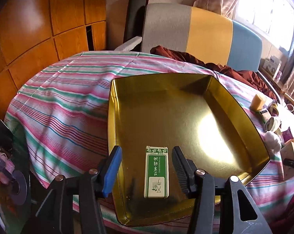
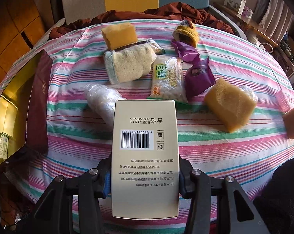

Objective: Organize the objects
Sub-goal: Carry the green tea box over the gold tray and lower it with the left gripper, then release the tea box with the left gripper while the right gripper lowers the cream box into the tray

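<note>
- L gripper (image 1: 147,165): spread over gold tin tray (image 1: 234,105), pads clear of green/white box (image 1: 156,172) lying flat betw them at tray's near edge.
- R gripper (image 2: 145,181): pinching beige carton (image 2: 145,156), barcode side up, above striped table (image 2: 215,156).
- Sponges, snack packs, sock roll (image 2: 129,66) lie scattered beyond.
</note>
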